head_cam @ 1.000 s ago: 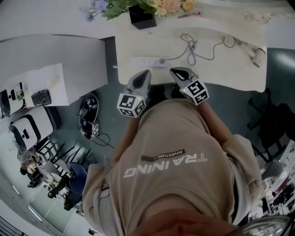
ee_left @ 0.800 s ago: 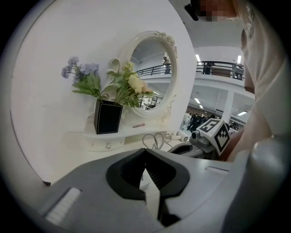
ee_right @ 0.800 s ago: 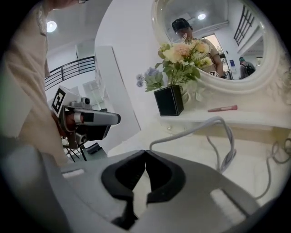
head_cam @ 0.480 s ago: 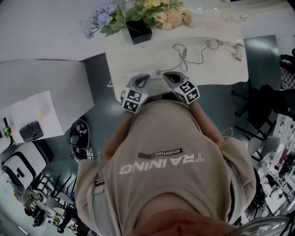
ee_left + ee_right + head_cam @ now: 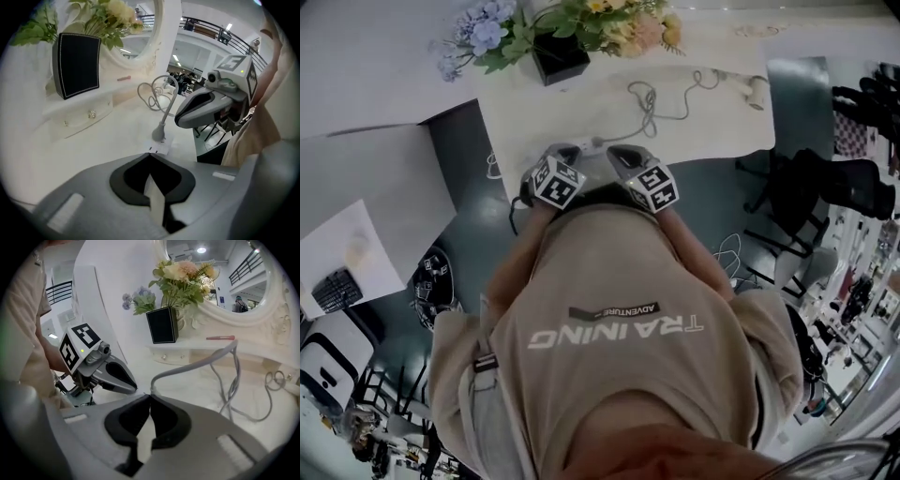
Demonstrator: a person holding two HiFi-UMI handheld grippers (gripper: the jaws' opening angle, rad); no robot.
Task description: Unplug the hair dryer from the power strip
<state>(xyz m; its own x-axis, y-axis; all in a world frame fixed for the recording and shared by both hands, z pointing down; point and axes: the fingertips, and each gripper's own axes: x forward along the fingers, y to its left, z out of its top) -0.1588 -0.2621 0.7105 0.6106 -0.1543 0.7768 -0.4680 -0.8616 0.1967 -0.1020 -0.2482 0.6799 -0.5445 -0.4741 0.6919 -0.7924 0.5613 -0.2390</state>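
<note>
Hovering at the near edge of the desk [image 5: 712, 131], the left tongs [image 5: 150, 154] and right tongs [image 5: 150, 396] are held closed and empty by the power strip [image 5: 160, 146], seemingly readied for the plug [image 5: 158, 135].

Power strip [image 5: 160, 148] lies on vanity table [image 5: 712, 127], just ahead of left gripper [image 5: 150, 155] tips; plug [image 5: 159, 134] stands in the strip's far end; cord [image 5: 167, 105] rises from plug and runs back to a loose coil behind; right gripper [image 5: 150, 397] sits right of the plug, beside left gripper, cord just ahead of its tips; vase [image 5: 77, 63] on raised shelf [image 5: 79, 115], ahead-left of both grippers; hair dryer [image 5: 756, 88] at cord's far end, well off to right of right gripper.
</note>
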